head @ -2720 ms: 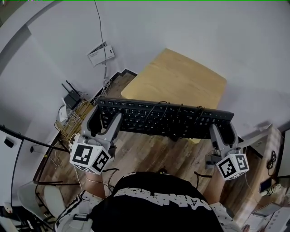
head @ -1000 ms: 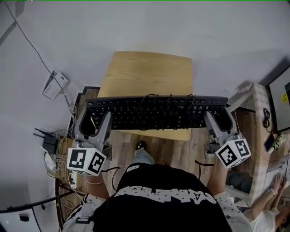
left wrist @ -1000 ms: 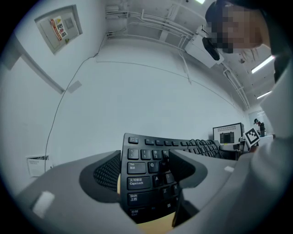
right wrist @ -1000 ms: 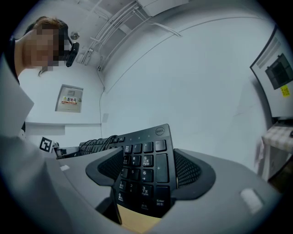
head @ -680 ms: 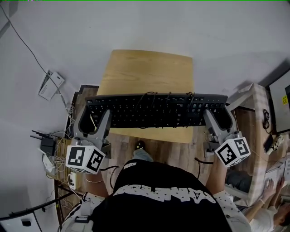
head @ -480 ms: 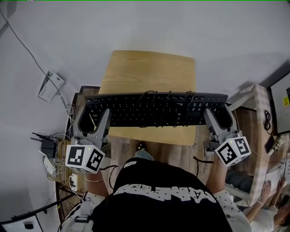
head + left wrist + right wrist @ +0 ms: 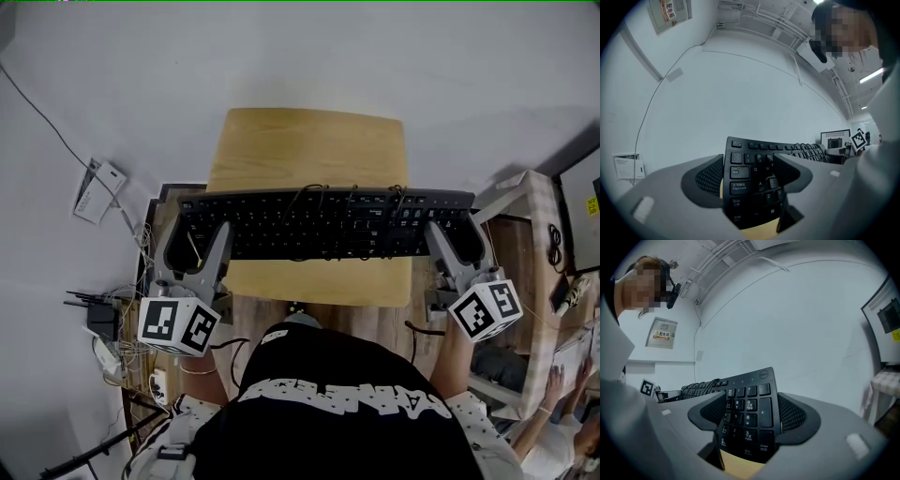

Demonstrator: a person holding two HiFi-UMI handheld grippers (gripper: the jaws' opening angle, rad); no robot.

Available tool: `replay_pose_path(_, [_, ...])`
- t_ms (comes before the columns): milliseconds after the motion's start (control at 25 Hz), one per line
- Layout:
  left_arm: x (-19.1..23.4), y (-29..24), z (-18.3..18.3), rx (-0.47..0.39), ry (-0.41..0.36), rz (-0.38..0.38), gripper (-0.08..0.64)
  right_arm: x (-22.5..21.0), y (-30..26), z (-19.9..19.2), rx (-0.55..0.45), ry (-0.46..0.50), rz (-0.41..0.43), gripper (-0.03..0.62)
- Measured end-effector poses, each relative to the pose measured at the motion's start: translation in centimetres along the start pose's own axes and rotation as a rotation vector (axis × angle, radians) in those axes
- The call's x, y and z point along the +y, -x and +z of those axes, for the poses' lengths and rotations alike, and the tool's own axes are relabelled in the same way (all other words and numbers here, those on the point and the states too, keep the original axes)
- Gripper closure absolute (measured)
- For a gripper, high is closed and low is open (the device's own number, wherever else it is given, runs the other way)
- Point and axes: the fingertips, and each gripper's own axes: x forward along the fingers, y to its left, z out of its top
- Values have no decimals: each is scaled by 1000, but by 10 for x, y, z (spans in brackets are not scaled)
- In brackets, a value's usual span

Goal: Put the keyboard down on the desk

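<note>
Keyboards: 1. Black full-size keyboard (image 7: 323,225), set crosswise over near half of desk, both ends overhanging; contact with desktop not determinable.
Desks: 1. Small wooden desk (image 7: 309,150) against white wall.
Cables: 1. Black cable (image 7: 349,199) looped over key field.
Grippers: 2. Left gripper (image 7: 202,232) clamped on Tab/Caps Lock end; right gripper (image 7: 457,234) clamped on numeric-pad end.

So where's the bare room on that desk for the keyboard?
The wooden desk looks bare: a broad patch between the keyboard and the wall, a narrow strip at the person's edge. The keyboard overhangs both sides, where the left hand-held gripper and right hand-held gripper clamp it. Cables crowd the floor at left.
</note>
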Motion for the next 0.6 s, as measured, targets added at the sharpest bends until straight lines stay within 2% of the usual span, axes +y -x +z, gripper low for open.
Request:
replay_pose_path(440, [1,-11,-1,1,-14,-38,250,-2,5,-7,-16,-16,-33,239])
replay_pose_path(600, [1,-9,-4,21,1,-23,250,-3,2,-6,17,-22,-27,239])
